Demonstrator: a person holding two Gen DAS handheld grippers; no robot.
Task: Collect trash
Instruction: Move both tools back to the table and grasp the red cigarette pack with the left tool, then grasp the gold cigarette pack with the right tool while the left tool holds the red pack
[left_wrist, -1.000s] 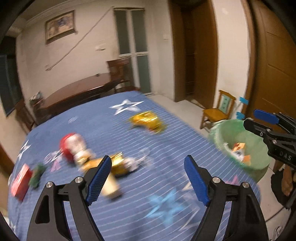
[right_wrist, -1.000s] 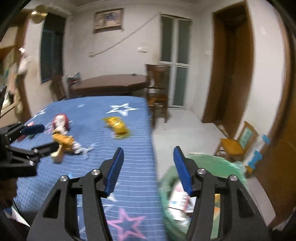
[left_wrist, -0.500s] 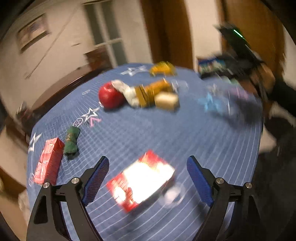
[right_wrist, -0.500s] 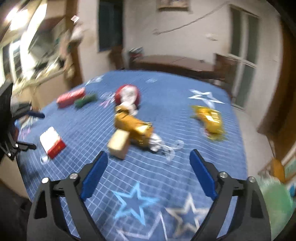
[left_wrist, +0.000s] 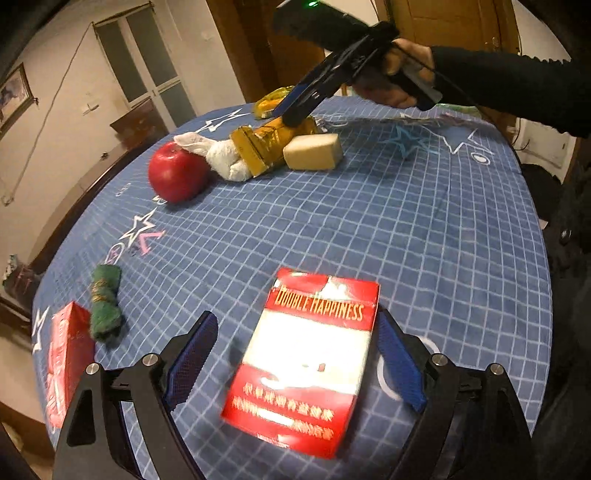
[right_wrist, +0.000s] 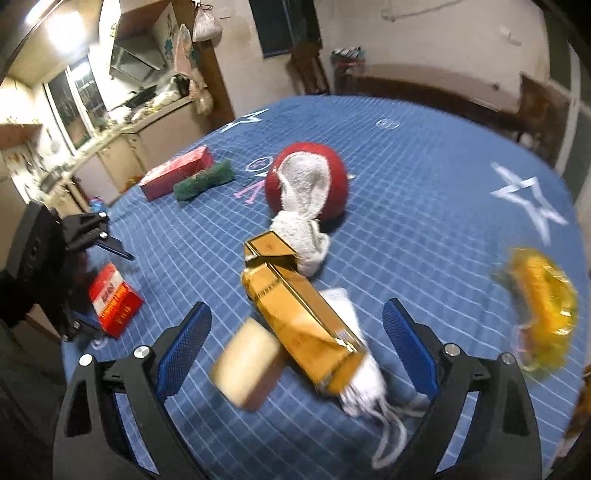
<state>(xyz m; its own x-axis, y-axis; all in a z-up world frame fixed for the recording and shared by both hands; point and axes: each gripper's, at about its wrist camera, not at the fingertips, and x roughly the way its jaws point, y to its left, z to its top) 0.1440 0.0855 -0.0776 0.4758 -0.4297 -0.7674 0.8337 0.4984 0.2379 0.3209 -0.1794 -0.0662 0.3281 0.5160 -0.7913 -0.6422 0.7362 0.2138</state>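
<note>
Red pack (left_wrist: 306, 365) lies at 6 o'clock on the counter (left_wrist: 443, 229) between the left gripper's (left_wrist: 295, 363) spread fingers, ungrasped, while the right gripper (right_wrist: 297, 352), fingers likewise apart, straddles the gold box (right_wrist: 295, 306) at 12, so most litter remains uncollected.

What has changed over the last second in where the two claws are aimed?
The left claw swung from the table's middle down over the red-and-white cigarette pack, open around it. The right claw left the green bin and now straddles the gold box, open. Neither grips anything; the trash stays on the tablecloth.
</note>
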